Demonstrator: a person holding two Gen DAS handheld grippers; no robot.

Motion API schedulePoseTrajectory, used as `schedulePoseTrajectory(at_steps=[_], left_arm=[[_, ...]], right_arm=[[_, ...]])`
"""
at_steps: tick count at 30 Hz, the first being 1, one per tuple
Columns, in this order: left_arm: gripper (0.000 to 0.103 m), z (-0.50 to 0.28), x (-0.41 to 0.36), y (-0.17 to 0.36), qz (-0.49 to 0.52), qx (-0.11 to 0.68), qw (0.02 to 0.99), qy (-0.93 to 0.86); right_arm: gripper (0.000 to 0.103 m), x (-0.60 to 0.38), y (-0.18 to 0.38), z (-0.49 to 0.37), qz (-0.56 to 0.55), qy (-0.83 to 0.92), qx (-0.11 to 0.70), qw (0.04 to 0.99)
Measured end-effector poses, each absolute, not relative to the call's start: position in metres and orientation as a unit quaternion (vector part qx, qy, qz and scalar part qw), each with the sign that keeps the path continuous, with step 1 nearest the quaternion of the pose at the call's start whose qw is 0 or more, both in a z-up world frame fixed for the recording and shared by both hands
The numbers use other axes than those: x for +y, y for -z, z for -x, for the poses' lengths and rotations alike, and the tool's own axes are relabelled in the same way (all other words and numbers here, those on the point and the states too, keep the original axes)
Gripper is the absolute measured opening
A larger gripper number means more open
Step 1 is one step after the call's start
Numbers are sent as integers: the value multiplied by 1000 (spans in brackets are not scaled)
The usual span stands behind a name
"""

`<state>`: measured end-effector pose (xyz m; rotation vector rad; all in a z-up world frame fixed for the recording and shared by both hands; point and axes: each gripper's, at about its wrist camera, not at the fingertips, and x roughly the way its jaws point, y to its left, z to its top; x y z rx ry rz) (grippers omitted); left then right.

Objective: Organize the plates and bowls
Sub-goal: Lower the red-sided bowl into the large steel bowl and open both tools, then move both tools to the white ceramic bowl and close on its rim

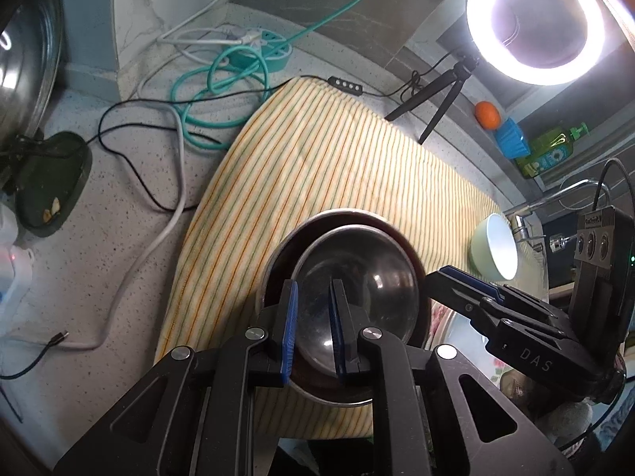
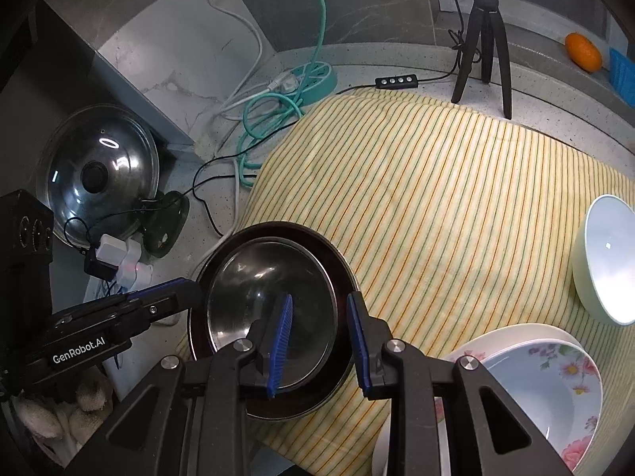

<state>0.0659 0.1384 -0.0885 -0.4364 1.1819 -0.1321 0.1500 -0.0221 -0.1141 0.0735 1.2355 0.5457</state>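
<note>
Two nested metal bowls are seen on a yellow striped cloth [image 2: 456, 182] spread over a speckled countertop [image 1: 119, 246]. The smaller steel bowl [image 2: 274, 309] sits inside the larger dark-rimmed bowl [image 2: 278, 234], and both lie directly beneath the two grippers. In the left wrist view, the left gripper [image 1: 313, 327] is held over the near left part of the nested bowls, its blue-padded fingers a narrow gap apart, with the smaller bowl's near rim seen between them; whether the pads touch the metal cannot be told. In the right wrist view, the right gripper [image 2: 319, 341] is spread wider, one finger over the inside of the smaller bowl and the other outside the right rim of the larger bowl, so that both rims pass between the fingers; no contact can be confirmed, and nothing is clamped. A pale green bowl [image 2: 607, 258] lies tilted on the cloth well to the right, apart from both grippers. A floral plate [image 2: 555, 392] stacked on a white plate [image 2: 496, 337] is cut off at the lower right edge and partly hidden by the gripper body. A pot lid [image 2: 99, 174] is seen at the far left.
</note>
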Motion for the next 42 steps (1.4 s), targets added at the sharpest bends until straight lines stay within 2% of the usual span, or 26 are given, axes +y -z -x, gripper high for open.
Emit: schedulePoseTrajectory(at_steps=[9,24,42], left_arm=[[14,-86,106,62,188,526,824,94],[14,-123,14,56,167,531,814,166],[14,-187,-82,100,159,598,755,216]], right_arm=[[26,-79,85,-155,-75,-232,542,804],[27,-206,61,-175,-126,-143,511,839],[28,-287,103,-204,-155,-87,553,814]])
